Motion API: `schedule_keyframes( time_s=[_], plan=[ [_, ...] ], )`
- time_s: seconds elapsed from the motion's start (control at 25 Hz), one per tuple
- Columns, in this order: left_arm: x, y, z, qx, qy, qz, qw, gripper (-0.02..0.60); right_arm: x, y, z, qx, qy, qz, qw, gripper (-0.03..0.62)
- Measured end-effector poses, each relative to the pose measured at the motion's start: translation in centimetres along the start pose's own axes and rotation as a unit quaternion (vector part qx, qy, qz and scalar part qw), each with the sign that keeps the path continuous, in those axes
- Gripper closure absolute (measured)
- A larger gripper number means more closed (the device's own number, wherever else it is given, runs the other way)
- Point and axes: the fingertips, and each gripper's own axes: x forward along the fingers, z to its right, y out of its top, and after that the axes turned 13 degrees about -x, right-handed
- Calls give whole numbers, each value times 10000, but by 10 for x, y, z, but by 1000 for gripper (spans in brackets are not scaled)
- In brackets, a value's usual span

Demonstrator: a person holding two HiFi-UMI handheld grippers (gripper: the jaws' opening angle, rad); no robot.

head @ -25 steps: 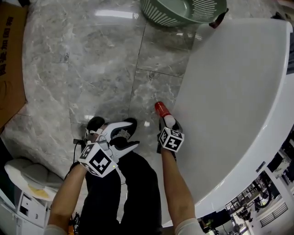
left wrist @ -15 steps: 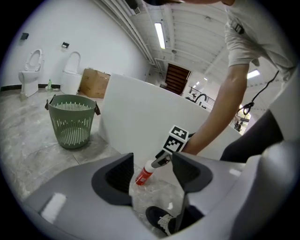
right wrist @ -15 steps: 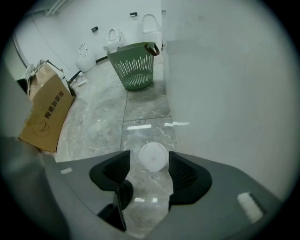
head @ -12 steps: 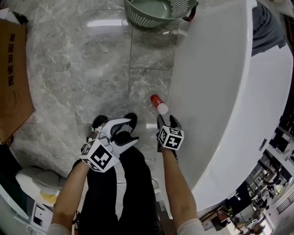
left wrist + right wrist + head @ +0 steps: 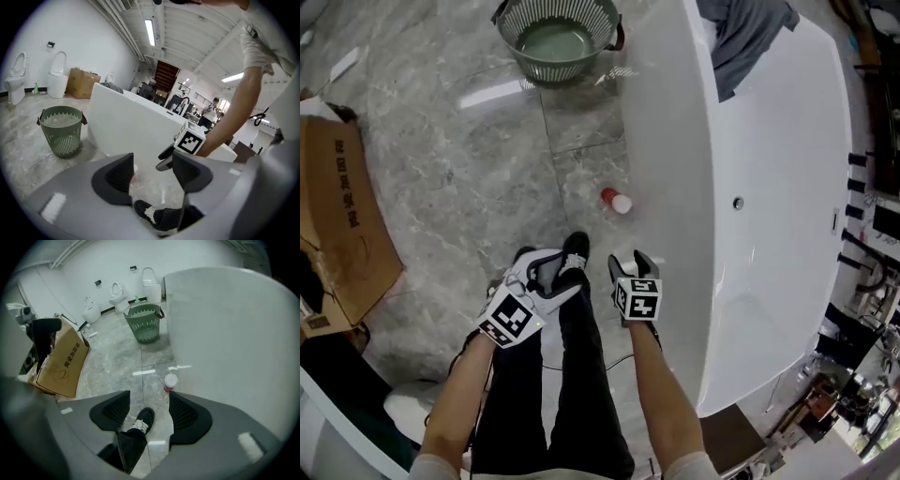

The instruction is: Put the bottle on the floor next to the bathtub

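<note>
The bottle (image 5: 615, 201), red with a white cap, stands on the marble floor close against the white bathtub (image 5: 759, 216). My right gripper (image 5: 631, 262) hangs open a short way back from it, with nothing between its jaws. In the right gripper view the bottle (image 5: 170, 382) stands just beyond the right jaw, beside the bathtub wall (image 5: 234, 333). My left gripper (image 5: 551, 272) is open and empty above my shoe. In the left gripper view, the left gripper (image 5: 152, 168) points at the bathtub (image 5: 126, 129) and the right gripper's marker cube (image 5: 191, 142).
A green slatted basket (image 5: 558, 33) stands on the floor at the bathtub's far end. A cardboard box (image 5: 347, 225) lies at the left. A grey cloth (image 5: 745, 33) hangs over the bathtub rim. My black shoe (image 5: 140, 420) is below the grippers. Toilets (image 5: 58, 75) line the far wall.
My right gripper has drawn back from the bottle, which stays standing by the bathtub. The head view has risen and takes in more of the floor and tub. The left gripper stays open.
</note>
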Motion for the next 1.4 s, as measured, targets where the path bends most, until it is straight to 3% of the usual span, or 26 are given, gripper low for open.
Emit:
schedule_keyframes(
  time_s=[0.36,0.56,0.68,0.84,1.2,1.4],
  plan=[
    [-37,19,48,62,-269,-356,9990,270,-121,23,-41,549,-274,984,9932,335],
    [-60,22,61,72,-130,-458,9988,270,-185,30,-63,669,-341,1581,9846,335],
    [-76,24,81,-85,-86,-484,9988,270,-219,21,-74,1108,-341,1772,9773,335],
    [-95,32,121,20,4,-446,9990,270,-273,7,-90,1541,-346,2048,9660,335],
    [-146,48,236,623,214,-194,9976,270,-396,-27,-126,1375,-626,2767,9490,335],
    [-171,36,294,763,275,-175,9966,270,-442,-60,-144,1647,-726,3039,9356,335]
  ],
)
